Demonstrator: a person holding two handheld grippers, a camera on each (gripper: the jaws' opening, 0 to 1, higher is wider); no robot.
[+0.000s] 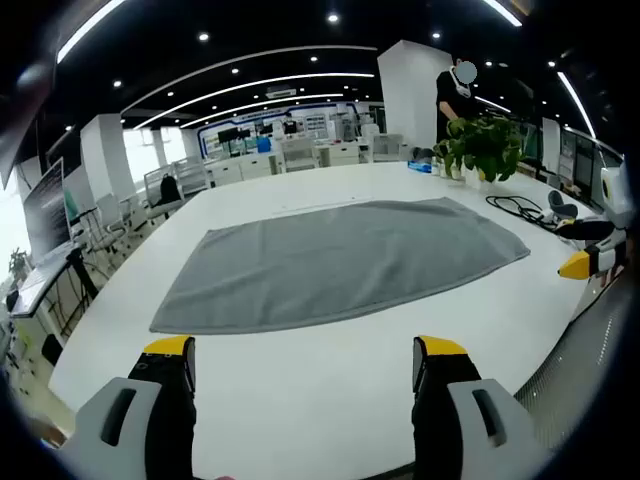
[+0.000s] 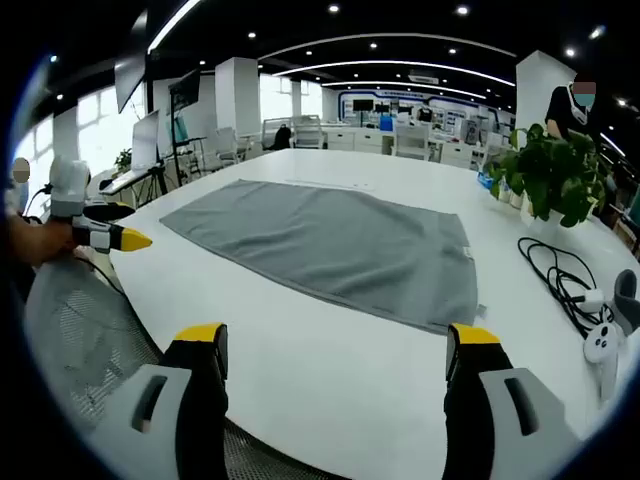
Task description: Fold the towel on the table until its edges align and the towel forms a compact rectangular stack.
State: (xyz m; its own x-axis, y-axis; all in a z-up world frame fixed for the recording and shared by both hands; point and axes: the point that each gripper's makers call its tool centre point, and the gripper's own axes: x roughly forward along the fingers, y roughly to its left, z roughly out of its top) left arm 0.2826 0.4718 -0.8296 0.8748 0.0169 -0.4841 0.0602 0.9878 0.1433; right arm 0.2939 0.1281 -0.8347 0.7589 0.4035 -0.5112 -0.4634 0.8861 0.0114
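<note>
The grey towel [image 1: 335,262] lies flat and unfolded on the white surface [image 1: 300,390]. Every fold is left to do. Both grippers [image 1: 315,365] [image 2: 335,355] hover near it, jaws released and empty.

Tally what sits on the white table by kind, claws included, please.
Grey towel, spread flat: 1
Potted plant: 1
Black cable: 1
White handheld controller: 1
Claws, both open over the near table edge: 2, left claw and right claw
Total: 6
</note>
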